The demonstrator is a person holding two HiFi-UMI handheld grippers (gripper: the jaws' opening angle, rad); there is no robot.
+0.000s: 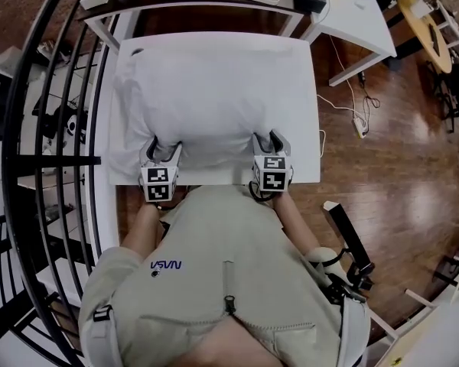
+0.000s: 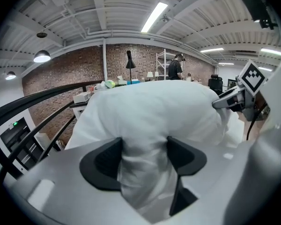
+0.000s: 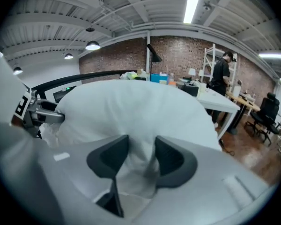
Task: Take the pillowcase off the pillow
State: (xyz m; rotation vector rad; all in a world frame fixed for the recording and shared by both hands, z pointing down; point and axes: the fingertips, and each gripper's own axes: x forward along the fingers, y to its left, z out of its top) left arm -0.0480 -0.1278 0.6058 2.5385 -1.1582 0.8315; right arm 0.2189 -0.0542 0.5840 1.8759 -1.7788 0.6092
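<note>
A white pillow in its pillowcase point(image 1: 214, 98) lies on a white table point(image 1: 300, 163) in front of me. My left gripper point(image 1: 163, 150) is at the pillow's near edge on the left, and my right gripper point(image 1: 268, 142) at the same edge on the right. In the left gripper view the jaws point(image 2: 144, 158) pinch a bunched fold of the white pillowcase point(image 2: 150, 107). The right gripper view shows its jaws point(image 3: 141, 158) pressed on a gathered fold of the same fabric point(image 3: 131, 107). Each gripper sees the other at the pillow's side.
A curved black railing point(image 1: 53, 128) runs along the left. A second white desk point(image 1: 352, 21) with small items stands beyond the table. A cable and power strip point(image 1: 359, 125) lie on the wooden floor at right. A person point(image 2: 175, 67) stands far back.
</note>
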